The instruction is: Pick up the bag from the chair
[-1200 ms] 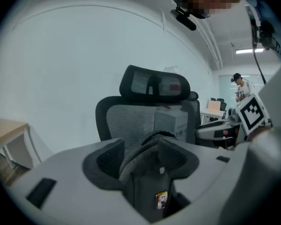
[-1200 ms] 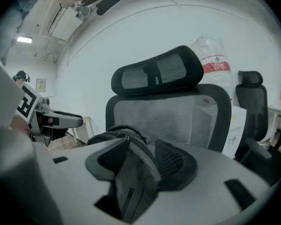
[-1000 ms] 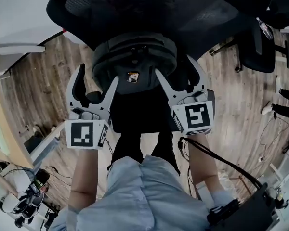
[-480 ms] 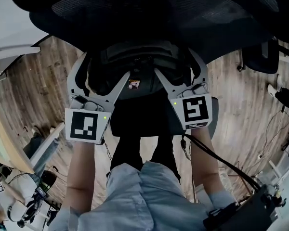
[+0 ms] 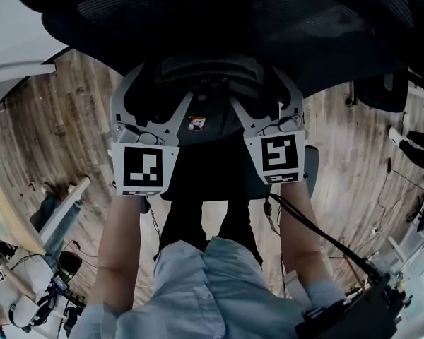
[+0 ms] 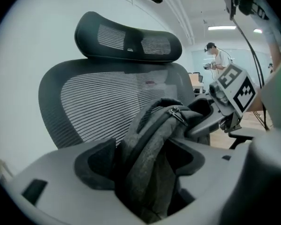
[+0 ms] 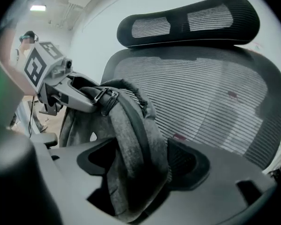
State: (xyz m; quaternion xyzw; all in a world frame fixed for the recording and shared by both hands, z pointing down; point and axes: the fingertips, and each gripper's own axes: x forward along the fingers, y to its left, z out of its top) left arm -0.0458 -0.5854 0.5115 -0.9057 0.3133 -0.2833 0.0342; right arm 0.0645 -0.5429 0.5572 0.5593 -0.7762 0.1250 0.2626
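1. Left hand-held gripper (image 6: pixel 141 161) reaches in with its jaws apart. A thick grey fold of the bag (image 6: pixel 152 130) stands between the pads, and a dark gap beside one pad suggests it is not yet pinched.
2. On the other side, the right hand-held gripper (image 7: pixel 141 163) does the same: its jaws are spread, with a fold of the bag's side filling most of the opening. Both seem set to close next.
3. Taking the bag from both flanks looks deliberate. It is soft and wide, so one grip would likely let it sag and swing, while two keep it level.
4. The bag stands upright on the chair (image 5: pixel 205 171), leaning against the mesh backrest (image 6: pixel 93 102). Its arched top, with a zip pull (image 6: pixel 178 115), rises above both sets of jaws.
5. Each grip sits low on the bag's sides rather than at the crown, probably because the fabric there bunches enough for the pads to bite.
6. The backrest and the headrest (image 6: pixel 129 39) close off the far side, so the lift will most likely need to come up and back toward the holder.
7. Wooden floor (image 5: pixel 49 119) surrounds the chair, and another person (image 6: pixel 218 57) stands well away across the room.
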